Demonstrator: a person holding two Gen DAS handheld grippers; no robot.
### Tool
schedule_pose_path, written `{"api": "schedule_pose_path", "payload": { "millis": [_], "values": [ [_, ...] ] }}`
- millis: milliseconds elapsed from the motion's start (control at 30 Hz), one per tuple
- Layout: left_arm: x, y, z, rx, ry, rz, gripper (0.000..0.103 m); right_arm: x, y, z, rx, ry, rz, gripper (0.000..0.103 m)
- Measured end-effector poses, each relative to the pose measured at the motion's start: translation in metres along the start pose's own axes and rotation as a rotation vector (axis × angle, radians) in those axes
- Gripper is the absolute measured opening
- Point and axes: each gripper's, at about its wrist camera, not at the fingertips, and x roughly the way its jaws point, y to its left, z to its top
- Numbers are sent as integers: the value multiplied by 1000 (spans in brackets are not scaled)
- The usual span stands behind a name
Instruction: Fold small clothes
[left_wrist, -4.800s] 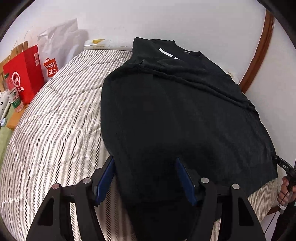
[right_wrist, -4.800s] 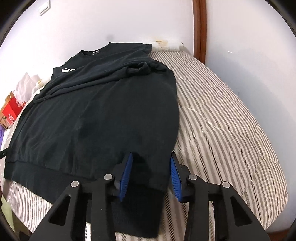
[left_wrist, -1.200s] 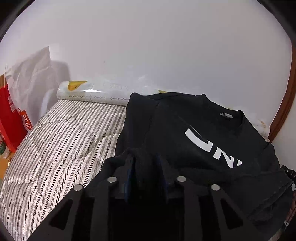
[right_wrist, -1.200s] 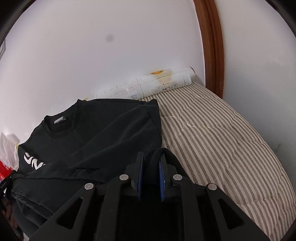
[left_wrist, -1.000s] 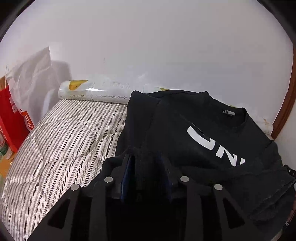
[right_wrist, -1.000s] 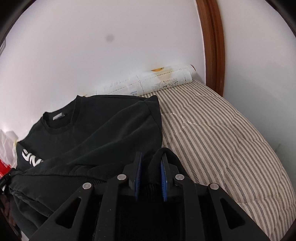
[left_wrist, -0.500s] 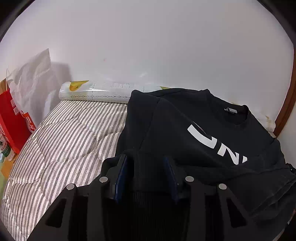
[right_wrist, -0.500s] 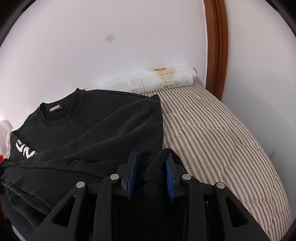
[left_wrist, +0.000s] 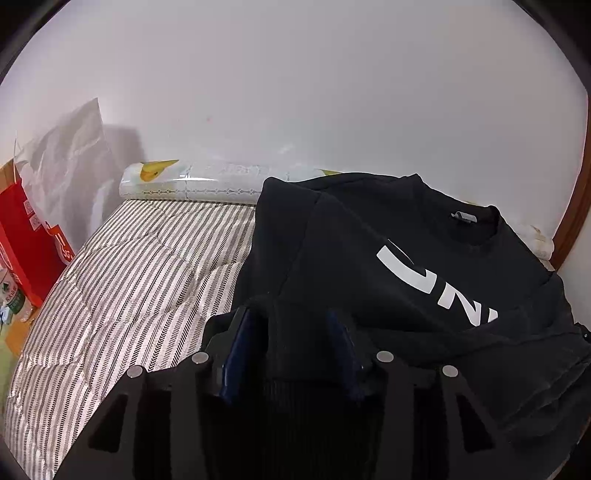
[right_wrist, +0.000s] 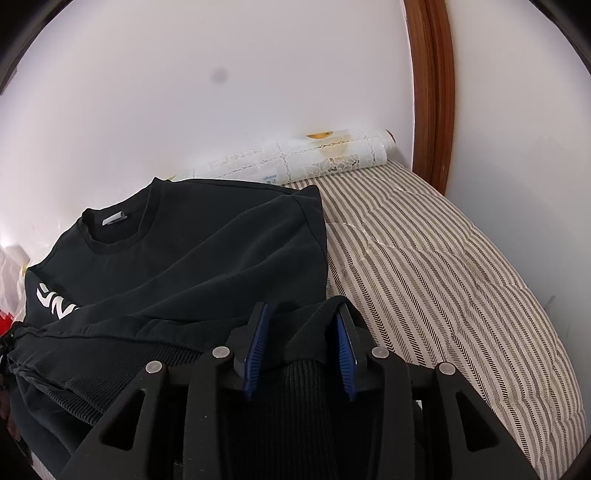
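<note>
Striped mattress (left_wrist: 122, 280) fills the lower part of both views, grey-and-white herringbone stripes, quilted; its far edge meets a white wall (left_wrist: 295, 92), and in the right wrist view its far right corner sits by a brown wooden frame (right_wrist: 434, 92).

Black sweatshirt (left_wrist: 388, 266) lies on the mattress with its collar toward the far edge, collar touching or just short of the wall. White letters show across the chest; small label inside the neck. In the right wrist view the sweatshirt (right_wrist: 192, 266) covers the left part of the mattress, striped surface bare to its right. Ribbed hem is brought up over the lower body of the shirt, so the near part is doubled; the hem band bunches along the near side in both views.

Patterned paper roll (left_wrist: 192, 181) lies along the far edge against the wall, partly hidden behind the shirt's shoulder; its other end (right_wrist: 325, 155) reaches the far right corner.

Red shopping bag (left_wrist: 26, 243) and a white plastic bag (left_wrist: 62, 162) stand off the mattress's left edge.

Left gripper (left_wrist: 291, 325): jaws parted a moderate width, ribbed hem cloth sitting loosely between the blue pads, not pinched.

Right gripper (right_wrist: 303, 321): jaws likewise parted, hem corner humped between the blue pads (right_wrist: 256, 339), touching the right-hand pad; cloth slack, not clamped.
</note>
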Motion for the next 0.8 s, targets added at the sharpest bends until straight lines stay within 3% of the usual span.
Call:
{"api": "schedule_pose_path", "payload": {
  "millis": [167,300,800],
  "values": [
    [0,0,0,2,2,8,47,0,0,1,3,1,-1,37],
    [1,4,0,-18,8,28,62,0,0,1,3,0,-3,38],
    [-4,9,-1,-45,-15,27,67,0,0,3,-2,0,-9,39]
  ]
}}
